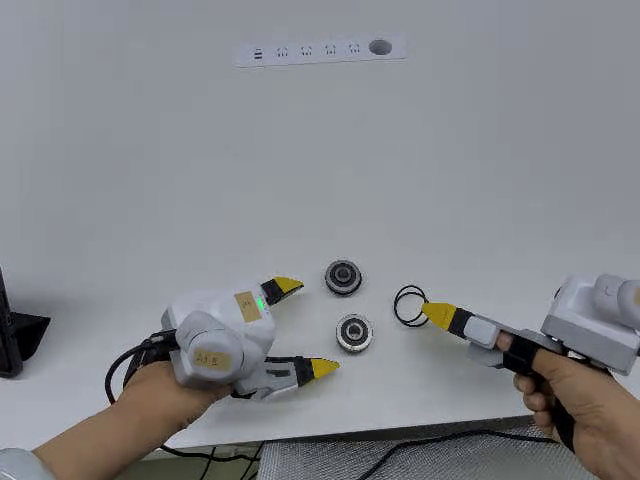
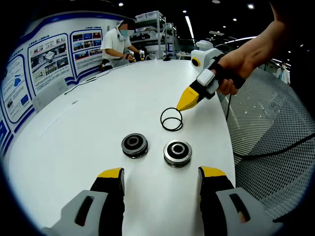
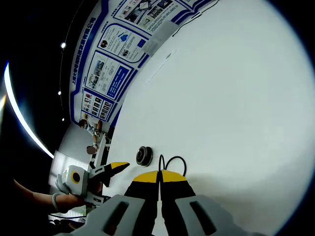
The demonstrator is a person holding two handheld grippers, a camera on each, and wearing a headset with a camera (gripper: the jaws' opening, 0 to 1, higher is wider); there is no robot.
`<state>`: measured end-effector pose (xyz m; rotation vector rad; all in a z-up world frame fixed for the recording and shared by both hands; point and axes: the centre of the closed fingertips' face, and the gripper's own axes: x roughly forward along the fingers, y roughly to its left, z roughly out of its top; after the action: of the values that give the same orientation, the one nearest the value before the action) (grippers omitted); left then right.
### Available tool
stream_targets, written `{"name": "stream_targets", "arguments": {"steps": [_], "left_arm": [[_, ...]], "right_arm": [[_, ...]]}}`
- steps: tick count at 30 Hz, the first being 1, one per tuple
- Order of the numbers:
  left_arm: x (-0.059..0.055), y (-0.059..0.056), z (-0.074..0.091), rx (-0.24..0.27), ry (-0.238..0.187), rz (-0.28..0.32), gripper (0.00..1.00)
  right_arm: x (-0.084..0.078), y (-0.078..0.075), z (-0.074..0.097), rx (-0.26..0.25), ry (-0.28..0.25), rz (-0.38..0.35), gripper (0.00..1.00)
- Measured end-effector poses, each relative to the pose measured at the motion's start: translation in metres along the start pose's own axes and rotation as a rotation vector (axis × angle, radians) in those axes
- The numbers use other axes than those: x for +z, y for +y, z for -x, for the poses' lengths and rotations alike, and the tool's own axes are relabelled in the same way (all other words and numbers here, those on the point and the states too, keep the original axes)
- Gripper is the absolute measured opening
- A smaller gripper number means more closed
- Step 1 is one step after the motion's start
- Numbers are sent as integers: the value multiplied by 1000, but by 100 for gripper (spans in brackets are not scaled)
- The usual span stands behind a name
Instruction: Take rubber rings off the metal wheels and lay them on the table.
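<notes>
While holding left gripper (image 1: 306, 326) with jaws wide apart, got two wheels (image 1: 343, 277) just ahead of its tips, nearer wheel (image 2: 177, 153) sitting between it and the rings (image 2: 172, 119). Got right gripper (image 1: 435, 312) with jaws pressed together, tip touching rings lying flat on table (image 1: 200, 180). Can't tell if pinching one. Spotted power strip (image 1: 320, 49) far beyond both.

A white table (image 1: 300, 180) spread ahead of the left gripper (image 2: 160, 172), with a power strip (image 1: 320, 49) lying far beyond it. Blue-edged posters (image 2: 47, 54) hung to its left. Shelves (image 2: 152, 24) stood far ahead under strip lights (image 2: 188, 27). Grey mesh (image 2: 285, 113) lay to its right.
</notes>
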<state>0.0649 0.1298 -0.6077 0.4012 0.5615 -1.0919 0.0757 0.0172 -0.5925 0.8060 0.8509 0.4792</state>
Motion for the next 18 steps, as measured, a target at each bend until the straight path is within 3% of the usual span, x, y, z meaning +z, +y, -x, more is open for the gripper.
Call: {"name": "stream_targets", "arguments": {"steps": [18], "left_arm": [[-2, 0, 0, -2, 3, 3, 60]], "right_arm": [[-2, -16, 1, -90, 29, 124, 2]]}}
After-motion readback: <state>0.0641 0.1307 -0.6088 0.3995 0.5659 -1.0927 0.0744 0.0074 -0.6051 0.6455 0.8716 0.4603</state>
